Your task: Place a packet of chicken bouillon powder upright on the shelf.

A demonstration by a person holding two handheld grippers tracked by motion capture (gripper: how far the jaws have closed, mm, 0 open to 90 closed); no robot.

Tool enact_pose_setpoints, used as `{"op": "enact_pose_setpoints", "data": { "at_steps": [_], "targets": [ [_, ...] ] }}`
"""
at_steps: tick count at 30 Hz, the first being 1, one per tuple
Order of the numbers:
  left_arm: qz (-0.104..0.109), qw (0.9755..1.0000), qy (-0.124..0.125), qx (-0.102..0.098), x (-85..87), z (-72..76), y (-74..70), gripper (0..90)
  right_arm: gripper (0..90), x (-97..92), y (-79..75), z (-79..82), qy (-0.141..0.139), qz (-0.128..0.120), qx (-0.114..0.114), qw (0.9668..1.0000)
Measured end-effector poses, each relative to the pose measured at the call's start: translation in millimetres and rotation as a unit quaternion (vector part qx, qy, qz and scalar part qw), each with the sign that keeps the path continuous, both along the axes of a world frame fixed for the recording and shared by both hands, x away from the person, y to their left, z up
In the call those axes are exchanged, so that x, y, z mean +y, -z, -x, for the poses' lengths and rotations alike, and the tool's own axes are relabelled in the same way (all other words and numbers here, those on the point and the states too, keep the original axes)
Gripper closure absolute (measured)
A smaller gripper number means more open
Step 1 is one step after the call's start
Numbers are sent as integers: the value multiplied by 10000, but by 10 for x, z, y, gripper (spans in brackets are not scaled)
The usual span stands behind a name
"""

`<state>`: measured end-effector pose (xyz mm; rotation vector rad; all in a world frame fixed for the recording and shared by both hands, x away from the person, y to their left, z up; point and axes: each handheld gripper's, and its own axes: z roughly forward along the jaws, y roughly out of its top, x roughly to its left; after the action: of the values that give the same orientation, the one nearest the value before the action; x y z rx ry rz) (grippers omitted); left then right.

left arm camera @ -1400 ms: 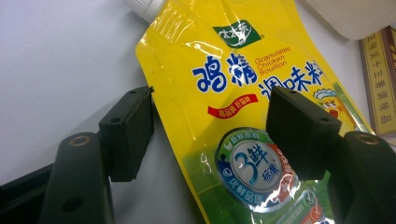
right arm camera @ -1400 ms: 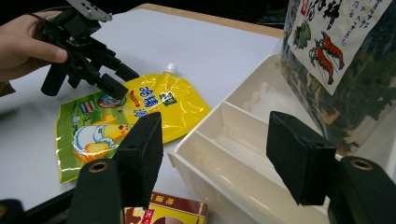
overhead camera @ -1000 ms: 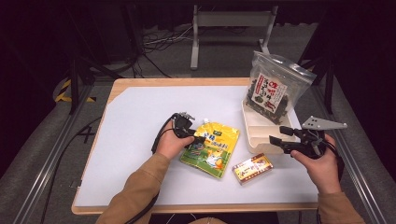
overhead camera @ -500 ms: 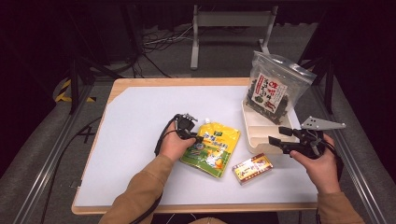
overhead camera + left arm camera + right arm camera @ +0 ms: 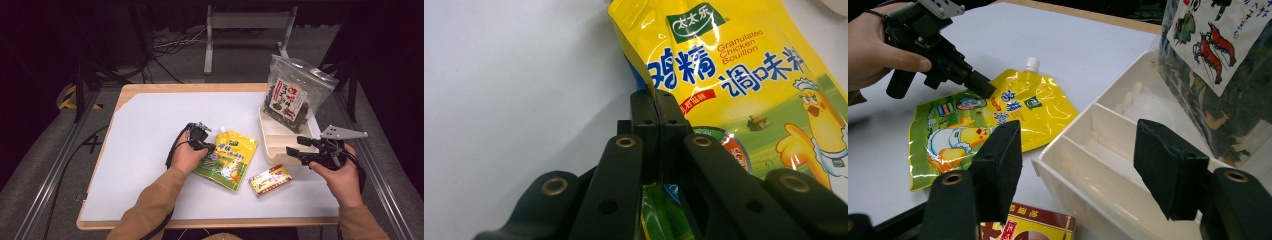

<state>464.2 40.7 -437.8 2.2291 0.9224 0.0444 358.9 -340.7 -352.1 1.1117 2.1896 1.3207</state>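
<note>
Pouch (image 5: 226,159): yellow bouillon pack with a white spout, flat on the table (image 5: 150,130), just left of the tray (image 5: 280,145) and up-left of the small red box (image 5: 270,180). Long axis runs from the spout at the far end toward you, leaning slightly left at the near end.

Your left gripper (image 5: 209,146) sits at the pouch's left edge, near the upper part. Its jaws have just been closing and are now pressed together on that edge; in the left gripper view the yellow film (image 5: 724,75) passes between the tips, so the left gripper (image 5: 655,107) is pinching the pouch. From the right gripper view the same pinch shows at the pouch's far edge (image 5: 979,84).

Your right gripper (image 5: 295,152) is held spread and empty over the near end of the tray, right of the pouch and apart from it. Seaweed bag (image 5: 292,95) stands in the tray's far end.

Judgement: the left hand is the nearer one and already has the grip. The tray lies to the right of the pouch, across its long axis, so any carry that way goes sideways, with the free body hanging from an edge pinch.
</note>
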Motion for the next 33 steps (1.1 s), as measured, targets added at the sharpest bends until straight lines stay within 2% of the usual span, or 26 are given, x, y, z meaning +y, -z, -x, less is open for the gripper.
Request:
{"op": "enact_pose_setpoints", "data": {
  "at_steps": [6, 9, 15, 19, 24, 28, 33],
  "targets": [
    [80, 9999, 20, -86, 26, 17, -26, 898, 373, 9, -2, 1, -19, -19, 16, 10000],
    [121, 9998, 57, -135, 45, 42, -92, 898, 375, 12, -5, 4, -18, -29, 19, 10000],
    [354, 9990, 134, -256, 120, 129, -270, 900, 380, 25, -25, 19, -41, -28, 2, 10000],
    [493, 9977, 246, -390, 174, 213, -399, 900, 383, 42, -50, 35, -54, -40, -29, 10000],
    [604, 9964, 284, -520, 204, 304, -493, 900, 388, 58, -56, 43, -60, -26, -40, 10000],
    [762, 9946, 356, -612, 231, 382, -578, 900, 389, 70, -62, 51, -67, -23, -37, 10000],
    [834, 9923, 484, -775, 233, 492, -685, 900, 389, 77, -62, 56, -43, 0, -37, 10000]
  ]
}}
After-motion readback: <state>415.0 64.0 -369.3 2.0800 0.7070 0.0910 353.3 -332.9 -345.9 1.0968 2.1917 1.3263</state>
